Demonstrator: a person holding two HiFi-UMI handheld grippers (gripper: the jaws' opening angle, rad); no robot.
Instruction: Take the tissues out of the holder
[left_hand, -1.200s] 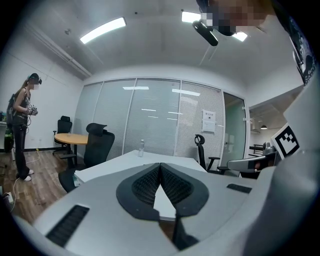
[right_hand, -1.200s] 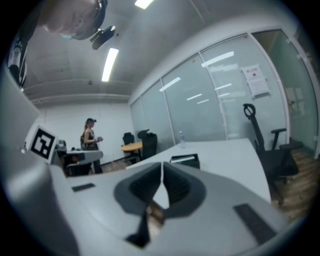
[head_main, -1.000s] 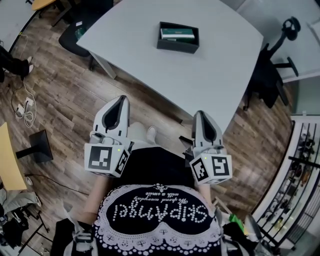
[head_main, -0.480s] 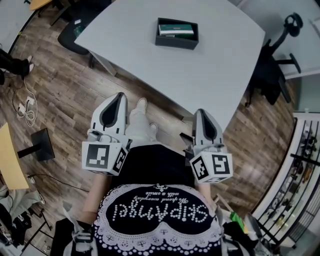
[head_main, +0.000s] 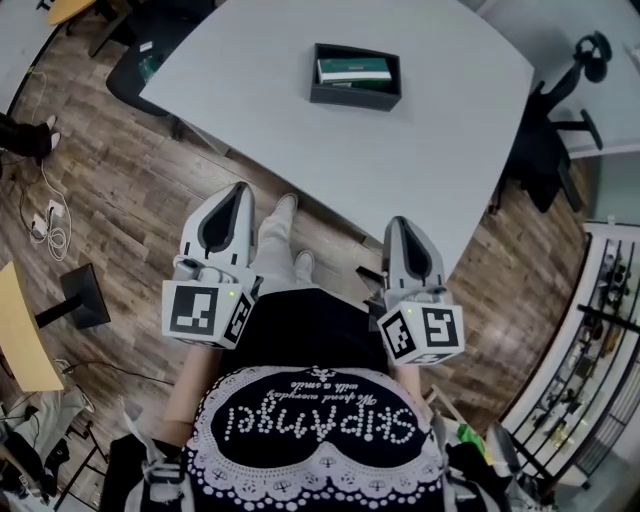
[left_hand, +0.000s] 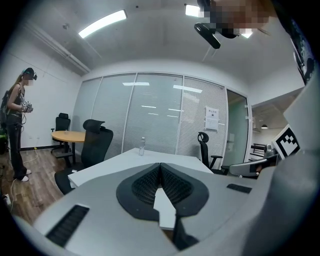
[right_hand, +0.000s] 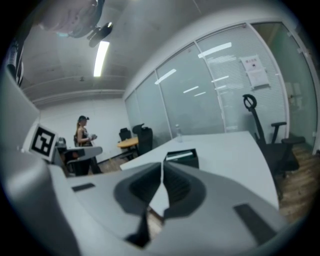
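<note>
Beneath both tools, wood-plank floor (head_main: 130, 210). Ahead of them, a broad pale-grey tabletop (head_main: 430, 150) with rounded corners. Out past the right-hand side, beside the tabletop, a black office chair (head_main: 545, 150). Off to the left-hand side, another black chair (left_hand: 95, 145) and a round wooden table (left_hand: 67, 136), with a person (left_hand: 17, 125) standing beyond.

Low in front of the body, the left tool (head_main: 238, 190), pointing toward the tabletop, jaws pressed together, nothing between them. Alongside and well apart from it, the right tool (head_main: 400, 224), aimed the same way, likewise pressed together and empty.

Far ahead of both tips, nearer the right tool's line than the left's, a dark open-topped holder (head_main: 355, 96) resting on the tabletop, touched by neither tool. Inside it, the tissues (head_main: 353, 70): a flat green-and-white pack lying along the holder's length. Seen just above and to the right of the closed tips in the right gripper view.

Smallest of all, a clear bottle (left_hand: 142, 146) upright on the tabletop's far end, just left of straight ahead of the left tool.
</note>
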